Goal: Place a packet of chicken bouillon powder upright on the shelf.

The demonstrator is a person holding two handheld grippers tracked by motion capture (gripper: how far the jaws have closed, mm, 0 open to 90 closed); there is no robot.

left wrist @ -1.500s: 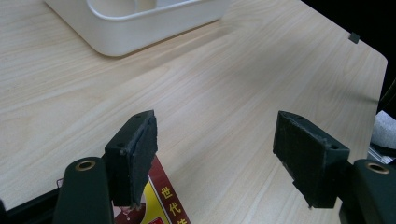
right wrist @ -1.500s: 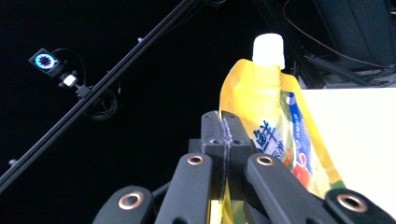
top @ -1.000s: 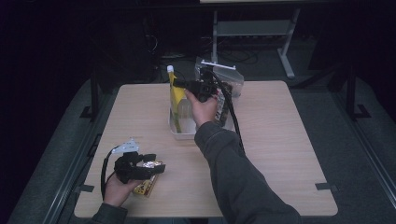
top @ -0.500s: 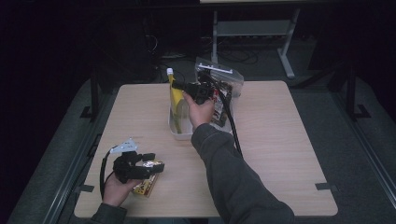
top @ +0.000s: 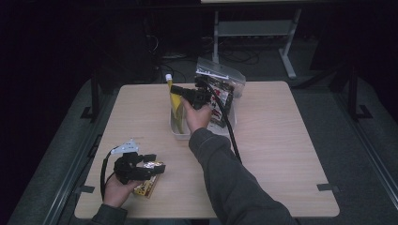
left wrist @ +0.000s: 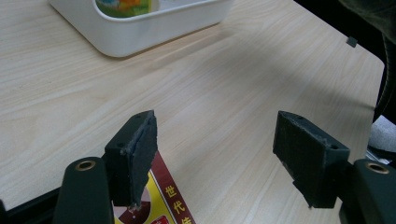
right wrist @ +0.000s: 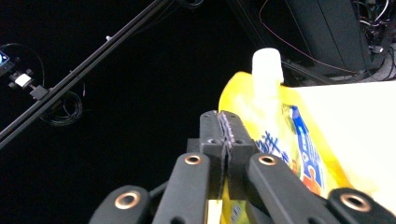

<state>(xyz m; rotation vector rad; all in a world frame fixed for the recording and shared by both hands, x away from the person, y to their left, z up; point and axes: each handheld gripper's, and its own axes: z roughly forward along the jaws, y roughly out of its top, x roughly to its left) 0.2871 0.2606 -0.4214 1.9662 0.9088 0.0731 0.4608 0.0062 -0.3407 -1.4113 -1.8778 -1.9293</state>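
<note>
While pinching the yellow spouted pouch (right wrist: pixel 275 135) between pressed-together pads, right claw (top: pixel 180 91) holding it upright over the white bin (top: pixel 180 132), long axis vertical; left claw (left wrist: pixel 224 154) spread wide, hovering above the snack packet (top: pixel 146 186) lying just beneath on the bench (top: pixel 281 154).

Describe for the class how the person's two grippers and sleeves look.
Both grippers, left gripper and right gripper, are black, with rectangular foam-faced pads on arms with brass-ringed holes. The left carries a pale three-cornered plate; black cables trail from each. The sleeves are dark grey-green.
</note>
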